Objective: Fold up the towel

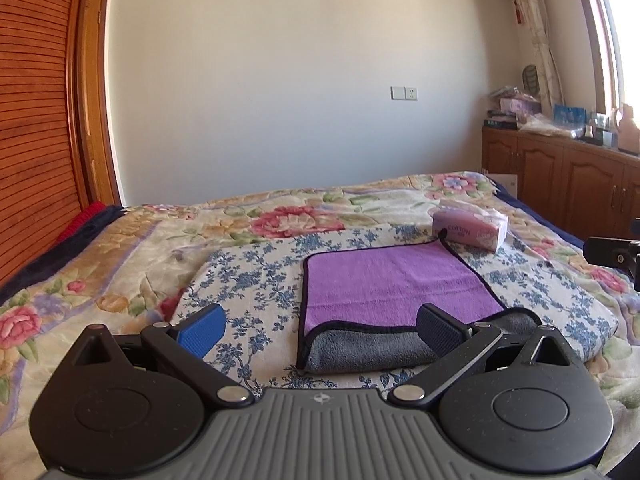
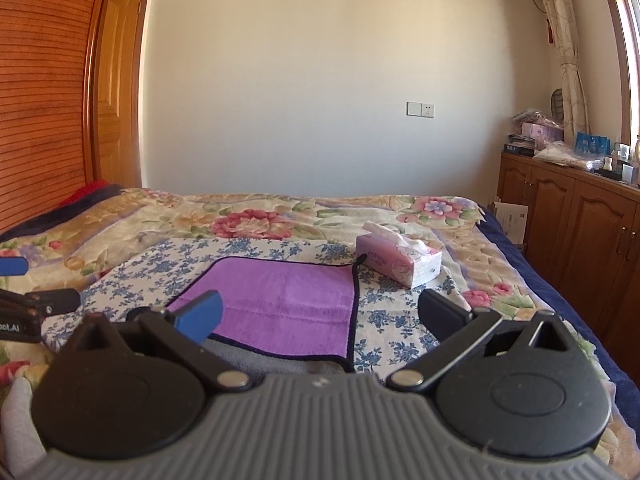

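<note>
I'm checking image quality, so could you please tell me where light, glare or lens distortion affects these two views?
Left wrist view: the window at upper right is blown out, the wooden door frame bows from fisheye, and the purple towel stays sharp. Right wrist view: the same window glares, and the wardrobe edge curves.

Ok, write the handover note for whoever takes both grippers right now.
Left gripper: jaws open, empty, hovering over the towel's near edge.
Right gripper: jaws open, empty, above the near right part.
Purple towel lies flat on the blue-flowered cloth on the bed, near edge turned over showing the grey underside. Tissue pack sits just beyond its far right corner.
Done: at most a partial first fold.
Left: grasp the towel and finish folding.
</note>
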The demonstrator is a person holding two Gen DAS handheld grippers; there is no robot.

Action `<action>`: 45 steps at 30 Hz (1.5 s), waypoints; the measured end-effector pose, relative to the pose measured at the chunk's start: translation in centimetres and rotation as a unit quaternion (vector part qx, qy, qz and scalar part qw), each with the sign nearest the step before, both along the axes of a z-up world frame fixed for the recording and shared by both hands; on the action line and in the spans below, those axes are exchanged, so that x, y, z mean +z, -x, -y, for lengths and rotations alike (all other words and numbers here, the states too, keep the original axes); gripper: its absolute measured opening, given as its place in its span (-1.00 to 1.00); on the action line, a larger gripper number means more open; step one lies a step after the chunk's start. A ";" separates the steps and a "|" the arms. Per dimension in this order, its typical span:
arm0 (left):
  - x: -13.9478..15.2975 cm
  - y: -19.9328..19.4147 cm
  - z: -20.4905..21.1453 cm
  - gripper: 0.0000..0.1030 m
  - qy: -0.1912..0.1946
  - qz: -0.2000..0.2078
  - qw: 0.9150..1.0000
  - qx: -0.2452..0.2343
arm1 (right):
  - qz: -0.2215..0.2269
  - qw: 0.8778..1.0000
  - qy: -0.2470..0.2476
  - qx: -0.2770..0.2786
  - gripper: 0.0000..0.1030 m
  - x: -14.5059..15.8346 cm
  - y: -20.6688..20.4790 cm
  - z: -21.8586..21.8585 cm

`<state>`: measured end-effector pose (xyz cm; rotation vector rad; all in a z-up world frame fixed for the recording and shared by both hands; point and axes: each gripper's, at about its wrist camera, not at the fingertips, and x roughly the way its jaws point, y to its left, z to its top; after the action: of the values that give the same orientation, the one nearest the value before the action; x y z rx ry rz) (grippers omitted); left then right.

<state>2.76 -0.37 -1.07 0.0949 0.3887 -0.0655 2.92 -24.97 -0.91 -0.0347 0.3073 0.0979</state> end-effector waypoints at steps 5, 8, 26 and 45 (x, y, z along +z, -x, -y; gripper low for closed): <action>-0.4 -0.6 0.1 1.00 -0.002 -0.008 1.000 -0.006 | -0.007 1.000 0.000 0.004 1.00 -0.2 -0.6 -0.1; -0.7 -1.1 0.1 1.00 -0.004 -0.015 1.000 -0.010 | -0.015 1.000 -0.001 0.004 1.00 -0.4 -1.1 -0.2; -2.1 -4.5 0.5 1.00 -0.013 -0.052 0.998 -0.029 | -0.058 0.998 0.015 0.019 1.00 -1.9 -3.8 -1.1; -3.9 -7.9 0.4 0.91 -0.011 -0.093 0.995 -0.045 | -0.093 0.994 0.041 0.037 1.00 -3.5 -7.1 -2.1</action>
<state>10.66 -0.75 -4.99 0.1278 0.5719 -0.1606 9.97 -22.84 -4.41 -0.1192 0.4973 0.1619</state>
